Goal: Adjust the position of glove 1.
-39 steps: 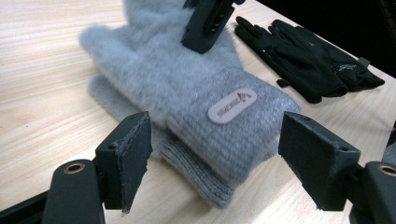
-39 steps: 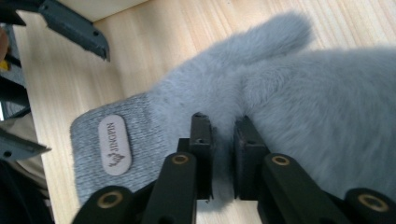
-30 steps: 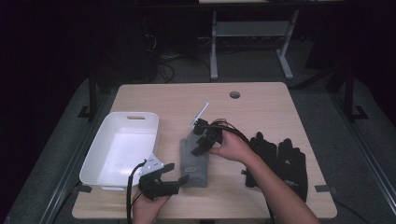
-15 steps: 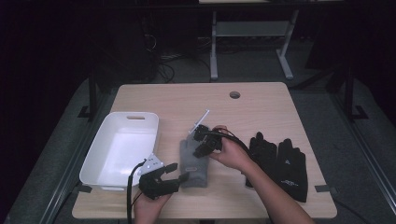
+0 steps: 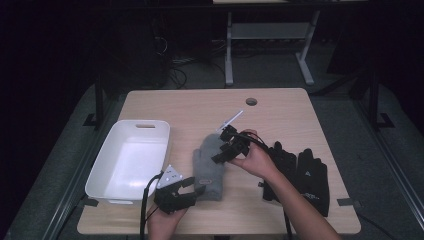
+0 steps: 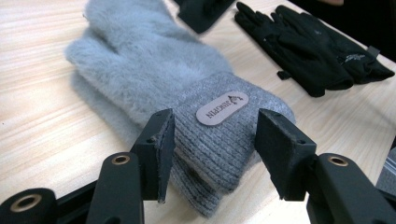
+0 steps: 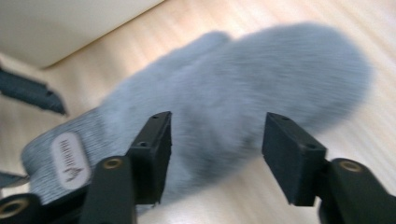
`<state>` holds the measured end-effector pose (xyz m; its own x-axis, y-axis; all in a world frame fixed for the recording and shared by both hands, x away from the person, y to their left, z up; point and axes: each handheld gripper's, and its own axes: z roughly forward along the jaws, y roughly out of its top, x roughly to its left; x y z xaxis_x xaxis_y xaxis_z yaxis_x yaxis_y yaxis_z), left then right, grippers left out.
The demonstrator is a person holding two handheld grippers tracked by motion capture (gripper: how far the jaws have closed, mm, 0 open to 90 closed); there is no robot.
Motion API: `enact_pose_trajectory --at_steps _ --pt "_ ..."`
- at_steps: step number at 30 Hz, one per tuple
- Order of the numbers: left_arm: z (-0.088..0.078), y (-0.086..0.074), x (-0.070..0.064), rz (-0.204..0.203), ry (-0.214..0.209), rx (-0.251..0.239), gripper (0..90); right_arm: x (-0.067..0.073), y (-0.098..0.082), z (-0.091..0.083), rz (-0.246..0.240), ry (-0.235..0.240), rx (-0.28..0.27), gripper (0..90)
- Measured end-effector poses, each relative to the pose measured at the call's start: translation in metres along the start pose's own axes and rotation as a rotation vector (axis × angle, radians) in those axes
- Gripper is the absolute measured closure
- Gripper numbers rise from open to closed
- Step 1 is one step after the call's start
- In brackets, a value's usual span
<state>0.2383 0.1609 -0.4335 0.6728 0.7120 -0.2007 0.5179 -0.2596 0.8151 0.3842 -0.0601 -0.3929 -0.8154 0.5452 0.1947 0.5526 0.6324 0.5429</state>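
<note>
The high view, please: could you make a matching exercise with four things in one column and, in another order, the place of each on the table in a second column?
Things:
1. grey mitten
2. white tub
3. black gloves
4. round hole

Places:
A. right side of the table
B. far edge of the table top
C. left side of the table
D. middle, between the two grippers

Pairs: 1-D, 2-C, 3-A, 4-B

Fluffy grey mitten point(image 5: 209, 161) — flat, beside white bin point(image 5: 129, 161)
</note>
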Motion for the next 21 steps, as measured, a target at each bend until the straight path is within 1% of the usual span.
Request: enact_pose_trajectory --at_steps 2,4,6,8,10,11,13,15,17,19,21 --pt "0.001 -0.001 0.000 -0.005 -0.003 0.013 47.2 -0.008 -0.001 -0.003 0.043 -0.010 -0.009 37.1" --pt "0.002 -0.001 0.000 -0.017 -0.008 0.020 46.8 -0.017 -0.001 -0.003 0.072 -0.025 -0.014 34.2" --pt "0.003 -0.001 0.000 -0.017 -0.005 0.027 45.5 -0.025 -0.001 -0.002 0.106 -0.034 -0.024 34.1" --pt "0.003 -0.002 0.000 -0.017 -0.007 0.032 45.4 -0.033 -0.001 0.001 0.128 -0.062 -0.023 33.9" --pt "0.004 -0.002 0.000 -0.019 -0.008 0.036 45.4 -0.042 -0.001 0.005 0.177 -0.054 -0.033 33.7" --pt "0.004 -0.002 0.000 -0.024 -0.010 0.038 45.4 -0.044 -0.001 0.007 0.185 -0.052 -0.037 33.3" --pt "0.004 -0.002 0.001 -0.023 -0.012 0.044 45.5 -0.049 -0.001 0.012 0.216 -0.039 -0.031 32.0" --pt "0.005 -0.002 0.001 -0.023 -0.014 0.046 45.9 -0.053 -0.001 0.017 0.233 -0.024 -0.036 30.9" --pt "0.005 -0.003 0.001 -0.018 -0.012 0.051 45.9 -0.056 0.001 0.022 0.252 -0.021 -0.040 29.7" --pt "0.005 -0.003 0.001 -0.015 -0.008 0.051 45.8 -0.058 0.003 0.027 0.266 -0.020 -0.032 28.7" --pt "0.005 -0.002 0.000 -0.006 -0.004 0.055 45.8 -0.059 0.006 0.032 0.266 -0.025 -0.016 28.6"
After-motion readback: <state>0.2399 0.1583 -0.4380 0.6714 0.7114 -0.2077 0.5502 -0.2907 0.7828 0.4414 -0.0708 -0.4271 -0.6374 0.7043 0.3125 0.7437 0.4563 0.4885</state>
